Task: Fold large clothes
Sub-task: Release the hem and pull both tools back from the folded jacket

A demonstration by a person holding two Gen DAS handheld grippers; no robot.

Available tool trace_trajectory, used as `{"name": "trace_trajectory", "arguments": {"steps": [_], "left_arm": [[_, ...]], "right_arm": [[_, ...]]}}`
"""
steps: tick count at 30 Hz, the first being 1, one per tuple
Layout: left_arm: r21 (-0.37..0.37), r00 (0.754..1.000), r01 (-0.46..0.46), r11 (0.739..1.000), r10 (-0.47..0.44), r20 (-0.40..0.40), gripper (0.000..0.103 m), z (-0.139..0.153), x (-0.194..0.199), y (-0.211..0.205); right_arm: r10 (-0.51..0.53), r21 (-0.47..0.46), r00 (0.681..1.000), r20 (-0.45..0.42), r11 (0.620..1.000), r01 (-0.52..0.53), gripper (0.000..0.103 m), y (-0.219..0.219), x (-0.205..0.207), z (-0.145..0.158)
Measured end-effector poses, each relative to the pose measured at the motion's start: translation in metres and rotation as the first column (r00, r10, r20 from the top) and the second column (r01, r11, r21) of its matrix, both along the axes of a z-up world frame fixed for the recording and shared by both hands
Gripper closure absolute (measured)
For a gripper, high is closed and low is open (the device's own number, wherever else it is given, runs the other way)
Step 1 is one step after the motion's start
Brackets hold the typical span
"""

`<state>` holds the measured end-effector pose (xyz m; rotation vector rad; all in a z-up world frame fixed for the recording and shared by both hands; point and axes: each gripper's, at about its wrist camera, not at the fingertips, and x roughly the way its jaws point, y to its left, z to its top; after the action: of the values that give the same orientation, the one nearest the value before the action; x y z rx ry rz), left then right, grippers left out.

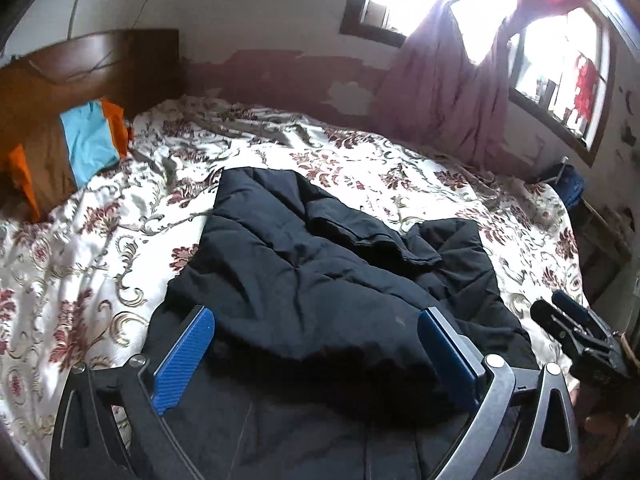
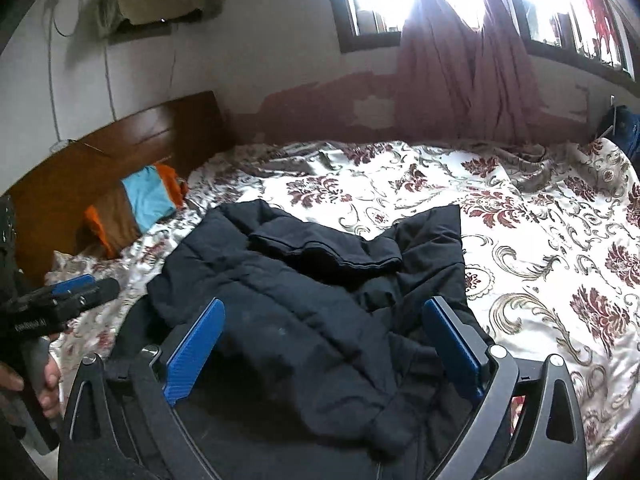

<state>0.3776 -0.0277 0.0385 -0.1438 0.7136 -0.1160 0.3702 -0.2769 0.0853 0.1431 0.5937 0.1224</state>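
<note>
A large dark navy padded jacket (image 1: 304, 264) lies crumpled on the floral bedspread (image 1: 120, 232), with a sleeve folded across its top. My left gripper (image 1: 316, 320) is open and empty just above the jacket's near part. In the right wrist view the same jacket (image 2: 304, 292) lies ahead, and my right gripper (image 2: 324, 316) is open and empty over its near part. The right gripper also shows at the right edge of the left wrist view (image 1: 572, 328). The left gripper also shows at the left edge of the right wrist view (image 2: 80, 292).
A wooden headboard (image 2: 132, 140) stands at the far left with an orange, blue and brown pillow (image 2: 136, 204) against it. Reddish curtains (image 2: 468, 64) hang under bright windows along the far wall. The bedspread (image 2: 540, 240) spreads out to the right of the jacket.
</note>
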Motion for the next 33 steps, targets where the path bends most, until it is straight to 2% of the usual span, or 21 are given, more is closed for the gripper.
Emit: {"name": "trace_trajectory", "arguments": {"steps": [9,15,19,24,33], "left_arm": [[0.122,0.992,0.064,0.99,-0.077,0.103,0.001,0.026,-0.073,-0.023],[0.159,0.988,0.037,0.987,-0.06,0.142,0.001,0.036,-0.116,-0.024],[0.157,0.989,0.017,0.988,-0.039,0.14,0.001,0.028,-0.145,-0.017],[0.189,0.989,0.001,0.982,-0.029,0.146,0.001,0.014,-0.181,-0.011],[0.218,0.986,-0.005,0.976,-0.031,0.165,0.001,0.007,-0.227,-0.002]], "right_arm": [[0.001,-0.031,0.997,0.073,1.0,0.002,0.004,0.004,-0.066,0.024],[-0.013,-0.04,0.993,0.117,0.999,0.018,0.002,0.011,-0.119,0.031],[-0.016,-0.061,0.992,0.123,0.998,0.024,0.002,0.021,-0.153,0.025],[-0.025,-0.095,0.991,0.128,0.995,0.037,0.002,0.03,-0.188,0.024],[-0.044,-0.108,0.994,0.101,0.993,0.055,0.002,0.037,-0.219,0.014]]}}
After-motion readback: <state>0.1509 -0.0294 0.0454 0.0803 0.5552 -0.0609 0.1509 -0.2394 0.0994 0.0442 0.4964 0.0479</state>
